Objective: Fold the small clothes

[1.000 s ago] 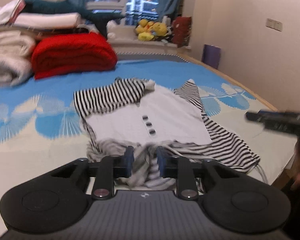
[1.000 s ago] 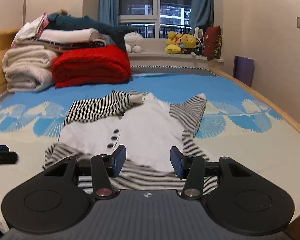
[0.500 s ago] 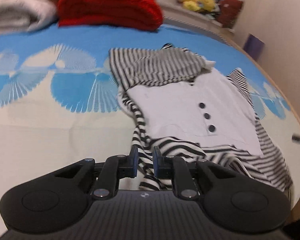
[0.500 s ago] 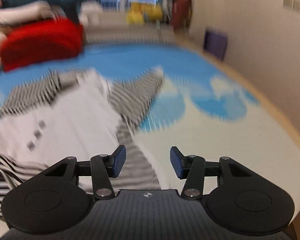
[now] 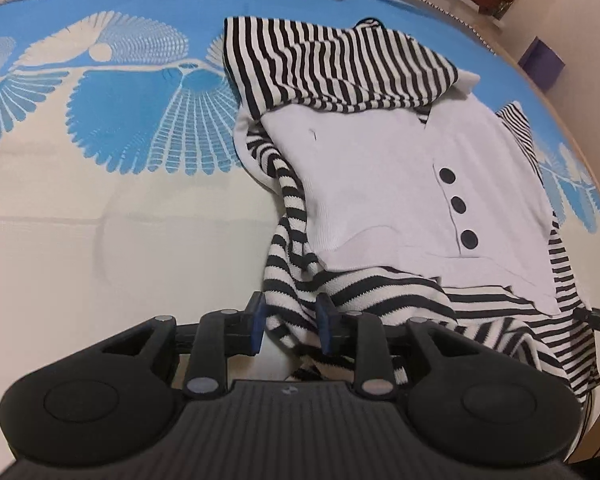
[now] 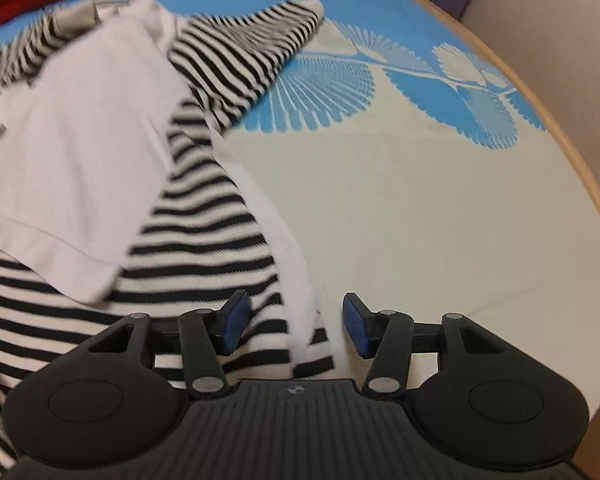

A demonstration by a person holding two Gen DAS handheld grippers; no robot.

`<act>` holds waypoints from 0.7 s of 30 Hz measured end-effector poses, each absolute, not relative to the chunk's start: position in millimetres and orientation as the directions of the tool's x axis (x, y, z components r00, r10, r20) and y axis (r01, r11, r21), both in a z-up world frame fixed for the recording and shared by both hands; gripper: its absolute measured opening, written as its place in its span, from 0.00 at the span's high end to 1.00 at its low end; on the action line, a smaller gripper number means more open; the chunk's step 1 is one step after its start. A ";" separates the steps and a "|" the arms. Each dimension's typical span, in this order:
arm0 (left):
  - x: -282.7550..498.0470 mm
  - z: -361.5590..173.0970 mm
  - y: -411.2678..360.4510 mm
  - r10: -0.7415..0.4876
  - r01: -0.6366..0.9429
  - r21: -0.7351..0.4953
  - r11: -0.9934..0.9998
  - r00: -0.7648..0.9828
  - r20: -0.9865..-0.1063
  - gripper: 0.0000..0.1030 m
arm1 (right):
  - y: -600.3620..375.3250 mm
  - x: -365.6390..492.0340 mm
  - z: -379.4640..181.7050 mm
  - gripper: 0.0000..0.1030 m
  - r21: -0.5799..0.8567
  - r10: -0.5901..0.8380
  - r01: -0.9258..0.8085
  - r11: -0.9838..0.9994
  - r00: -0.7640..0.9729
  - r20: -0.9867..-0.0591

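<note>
striped garment [image 6: 204,240] blurred, cut off leftward

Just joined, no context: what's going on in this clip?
A person with handheld tongs in each hand is starting to fold a small striped top with a white buttoned front panel, lying rumpled on a blue-and-cream bedspread. The left tongs have just been opening, and striped hem fabric sits between the fingers, unpinched. The right tongs stand open over the hem's other corner. Nothing is gripped or folded yet.
</note>
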State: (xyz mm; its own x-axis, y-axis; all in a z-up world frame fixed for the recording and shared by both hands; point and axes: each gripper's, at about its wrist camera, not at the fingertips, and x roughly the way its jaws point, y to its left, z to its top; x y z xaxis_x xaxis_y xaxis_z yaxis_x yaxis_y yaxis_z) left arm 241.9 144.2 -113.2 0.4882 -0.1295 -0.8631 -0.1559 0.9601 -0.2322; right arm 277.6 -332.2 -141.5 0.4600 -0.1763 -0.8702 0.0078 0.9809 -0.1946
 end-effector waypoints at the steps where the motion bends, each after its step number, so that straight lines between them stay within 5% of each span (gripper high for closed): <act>1: 244.4 -115.8 142.3 -0.129 -0.153 -0.228 0.962 0.482 -0.867 0.71 | -334.1 277.7 -143.3 0.48 -0.191 -0.174 0.009 0.982 0.454 -0.874; 4: 251.2 -125.0 135.4 -0.119 -0.127 -0.198 0.972 0.460 -0.880 0.72 | -333.4 277.2 -143.9 0.53 -0.181 -0.160 -0.003 0.983 0.455 -0.876; 6: 251.0 -127.3 131.2 -0.103 -0.097 -0.166 0.981 0.465 -0.879 0.90 | -334.7 277.4 -142.2 0.93 -0.150 -0.131 -0.007 0.989 0.450 -0.883; 7: 250.3 -126.5 130.4 -0.103 -0.082 -0.160 0.984 0.471 -0.876 0.97 | -335.2 276.8 -140.0 0.93 -0.142 -0.126 -0.002 0.990 0.454 -0.882; 13: 217.2 -85.6 159.9 -0.053 -0.133 -0.153 0.979 0.560 -0.827 0.98 | -343.8 276.3 -113.8 0.94 -0.091 -0.132 0.100 0.991 0.575 -0.807; 19: 141.8 -41.1 205.5 0.214 -0.245 0.100 0.964 0.501 -0.839 1.00 | -340.3 276.1 -98.1 0.94 -0.048 -0.115 0.120 0.992 0.651 -0.750; 21: 121.5 -49.1 222.8 0.200 -0.314 0.050 0.948 0.464 -0.863 1.00 | -338.1 274.5 -101.1 0.94 -0.062 -0.105 0.090 0.994 0.623 -0.775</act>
